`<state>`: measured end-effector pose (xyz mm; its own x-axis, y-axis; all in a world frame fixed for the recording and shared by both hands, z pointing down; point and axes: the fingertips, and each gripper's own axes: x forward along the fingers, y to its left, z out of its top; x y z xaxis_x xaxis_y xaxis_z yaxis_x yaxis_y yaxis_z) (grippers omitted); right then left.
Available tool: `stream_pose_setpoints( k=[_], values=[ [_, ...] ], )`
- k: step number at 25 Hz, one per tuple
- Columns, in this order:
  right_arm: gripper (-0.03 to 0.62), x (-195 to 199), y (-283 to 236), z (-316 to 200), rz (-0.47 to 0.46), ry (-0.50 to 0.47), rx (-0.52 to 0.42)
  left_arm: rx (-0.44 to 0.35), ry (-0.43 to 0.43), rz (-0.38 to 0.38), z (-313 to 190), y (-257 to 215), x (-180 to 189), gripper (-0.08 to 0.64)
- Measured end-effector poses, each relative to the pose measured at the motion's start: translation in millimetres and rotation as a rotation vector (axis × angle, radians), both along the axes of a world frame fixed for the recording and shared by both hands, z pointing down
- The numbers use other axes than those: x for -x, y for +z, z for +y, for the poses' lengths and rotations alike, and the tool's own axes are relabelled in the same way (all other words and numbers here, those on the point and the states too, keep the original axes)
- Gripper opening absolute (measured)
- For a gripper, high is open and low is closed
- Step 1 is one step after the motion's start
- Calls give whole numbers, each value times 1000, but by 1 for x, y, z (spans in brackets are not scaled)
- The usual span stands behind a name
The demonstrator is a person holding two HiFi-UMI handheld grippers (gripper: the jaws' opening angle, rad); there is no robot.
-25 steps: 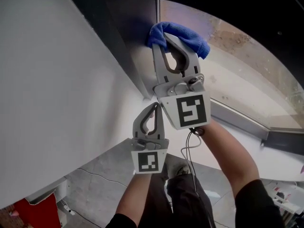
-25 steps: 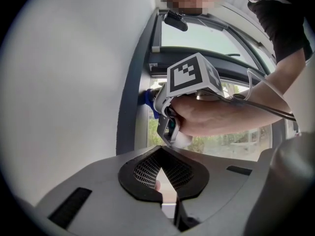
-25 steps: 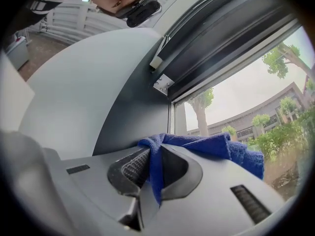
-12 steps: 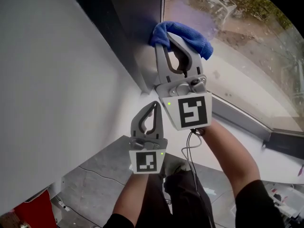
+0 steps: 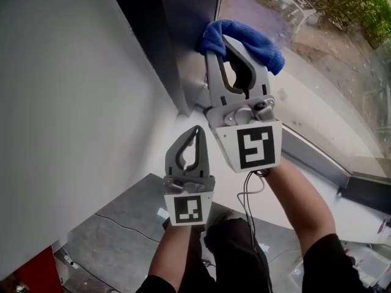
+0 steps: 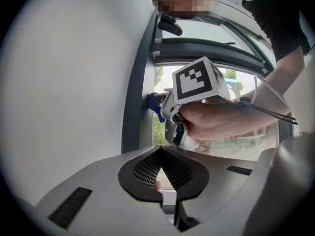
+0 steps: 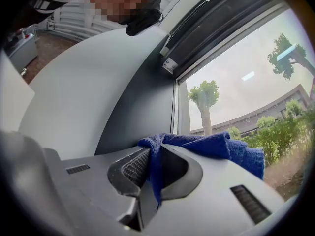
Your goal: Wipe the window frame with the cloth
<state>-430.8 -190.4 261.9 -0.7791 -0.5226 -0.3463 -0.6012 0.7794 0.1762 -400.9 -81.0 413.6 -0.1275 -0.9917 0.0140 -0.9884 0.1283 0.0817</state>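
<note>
Broadly, the white wall (image 5: 73, 90) is filling the left side and the glass pane (image 5: 324, 66) is taking up the right, with the dark upright of the window frame (image 5: 186, 29) running between them. The right tongs (image 5: 221, 41) are clamping the blue cloth (image 5: 259, 44) and pressing it against that upright, right where it meets the glass. The left tongs (image 5: 197, 132) are hanging lower, closed on nothing, near the frame's bottom corner. The likeliest trouble, I judge, is the cloth sliding off onto the glass, since the upright is narrow, or bunching so that bare plastic is scraping the frame. Room seems to be lying open along the upright; sideways, the wall is boxing the stroke in.
</note>
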Motion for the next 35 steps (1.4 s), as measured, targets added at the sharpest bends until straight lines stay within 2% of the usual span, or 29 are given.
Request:
stream_pose_setpoints(
  k=[3,7,9,14,17,19,24,27,31,35],
  values=[
    [23,2,6,4,0,1,-1,9,17,-37,-1,10,-1,5],
    [23,1,13,-4,-6,9,-8,-23,6,51,-15,19,-4,5],
    [23,0,16,-4,-27,10,-9,-19,5,66,-16,29,-5,5],
    [23,2,16,0,-37,-24,-74,-66,20,16,-26,32,1,5],
    [23,4,25,0,-2,-80,-66,-100,26,-6,-37,35,-1,5],
    [23,3,22,-1,-10,-90,-79,-114,27,-13,-43,37,-2,5],
    [23,4,20,1,-20,-86,-105,-134,46,-27,-45,39,2,5],
    [23,4,18,1,-37,-102,-126,-141,35,-7,-45,41,7,5],
    [23,4,21,1,-49,-111,-125,-111,50,-79,-34,36,5,5],
    [23,5,21,1,-54,-108,-137,-140,58,-94,-32,30,6,5]
  ],
)
